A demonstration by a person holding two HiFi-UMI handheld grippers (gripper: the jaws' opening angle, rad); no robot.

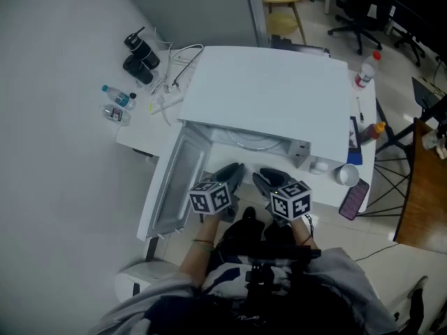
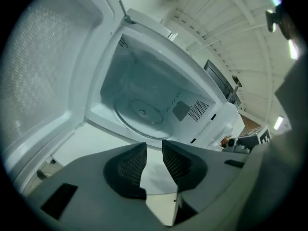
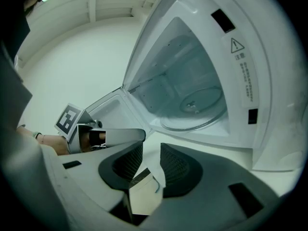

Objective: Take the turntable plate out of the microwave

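A white microwave (image 1: 269,93) sits on a white table with its door (image 1: 174,187) swung open to the left. Inside lies the round glass turntable plate (image 2: 142,113), also seen as the plate (image 3: 197,107) in the right gripper view; a sliver of the plate (image 1: 255,144) shows from above. My left gripper (image 2: 154,160) hovers in front of the cavity, jaws parted, nothing between them. My right gripper (image 3: 151,165) hangs beside it, open and empty, short of the cavity's sill. From the head view the left gripper (image 1: 227,176) and right gripper (image 1: 269,181) point at the opening.
Black bottles (image 1: 140,56), small water bottles (image 1: 117,103) and white cables (image 1: 174,72) lie left of the microwave. At the right stand a bottle (image 1: 364,70), a cup (image 1: 345,175) and a phone (image 1: 353,198). A brown desk (image 1: 422,180) stands further right.
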